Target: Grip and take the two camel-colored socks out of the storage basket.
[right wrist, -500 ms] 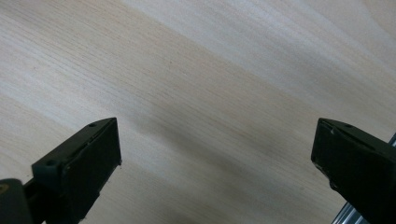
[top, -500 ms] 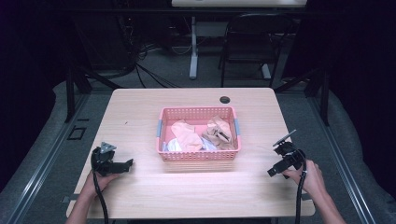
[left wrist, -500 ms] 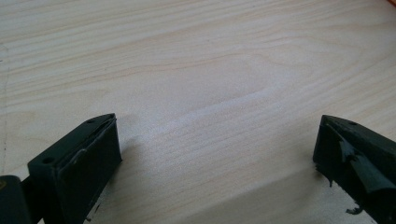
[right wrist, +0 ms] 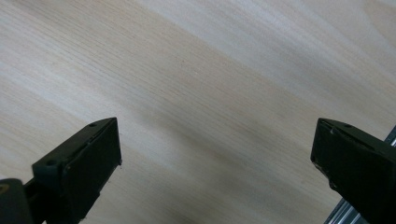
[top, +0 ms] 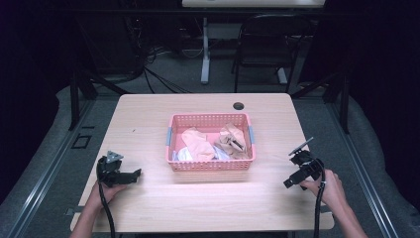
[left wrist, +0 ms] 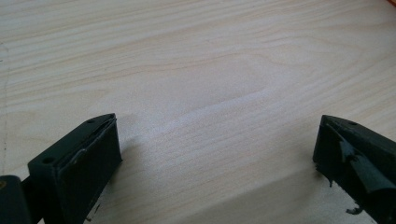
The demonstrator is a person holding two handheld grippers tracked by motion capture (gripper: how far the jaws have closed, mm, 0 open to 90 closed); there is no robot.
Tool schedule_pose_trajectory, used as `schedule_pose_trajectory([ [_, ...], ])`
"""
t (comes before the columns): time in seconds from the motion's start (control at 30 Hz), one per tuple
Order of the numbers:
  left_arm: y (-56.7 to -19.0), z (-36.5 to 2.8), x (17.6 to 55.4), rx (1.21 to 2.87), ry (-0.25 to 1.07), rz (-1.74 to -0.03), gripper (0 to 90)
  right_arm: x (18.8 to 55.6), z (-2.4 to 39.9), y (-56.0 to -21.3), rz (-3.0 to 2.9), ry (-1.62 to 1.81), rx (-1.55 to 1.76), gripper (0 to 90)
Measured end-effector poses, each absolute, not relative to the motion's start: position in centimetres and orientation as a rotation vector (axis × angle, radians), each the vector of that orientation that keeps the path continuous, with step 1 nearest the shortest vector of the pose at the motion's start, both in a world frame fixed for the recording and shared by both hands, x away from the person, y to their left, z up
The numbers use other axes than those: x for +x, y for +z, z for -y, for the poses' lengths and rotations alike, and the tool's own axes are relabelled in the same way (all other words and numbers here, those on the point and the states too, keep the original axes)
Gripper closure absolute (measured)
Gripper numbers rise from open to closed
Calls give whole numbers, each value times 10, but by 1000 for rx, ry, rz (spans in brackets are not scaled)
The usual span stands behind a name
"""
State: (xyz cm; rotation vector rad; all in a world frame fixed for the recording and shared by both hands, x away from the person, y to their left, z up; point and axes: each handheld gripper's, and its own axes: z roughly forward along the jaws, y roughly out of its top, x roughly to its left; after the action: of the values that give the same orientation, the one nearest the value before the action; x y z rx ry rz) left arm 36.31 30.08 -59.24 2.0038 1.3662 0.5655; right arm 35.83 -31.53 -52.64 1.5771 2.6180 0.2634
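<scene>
Currently I have both grippers low over the bare surface [top: 208, 198], left gripper [top: 132, 174] and right gripper [top: 289, 182] each flanking the pink basket [top: 210, 165]. Fingers on both stand wide apart, holding nothing.

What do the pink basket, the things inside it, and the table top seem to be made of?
The pink basket looks like moulded plastic: its walls are a regular grid of small holes. The crumpled pieces inside look like soft cloth, peach, tan and white, with folds; the exact fabric cannot be told. The table top looks like pale wood or wood-look laminate, matte, with visible grain lines.
</scene>
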Motion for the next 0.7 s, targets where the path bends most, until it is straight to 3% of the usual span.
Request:
schedule_pose_trajectory([
  [0.7,-592,-301,363,2003,566,-1367,4,369,280,-473,-2633,328,1461,14],
])
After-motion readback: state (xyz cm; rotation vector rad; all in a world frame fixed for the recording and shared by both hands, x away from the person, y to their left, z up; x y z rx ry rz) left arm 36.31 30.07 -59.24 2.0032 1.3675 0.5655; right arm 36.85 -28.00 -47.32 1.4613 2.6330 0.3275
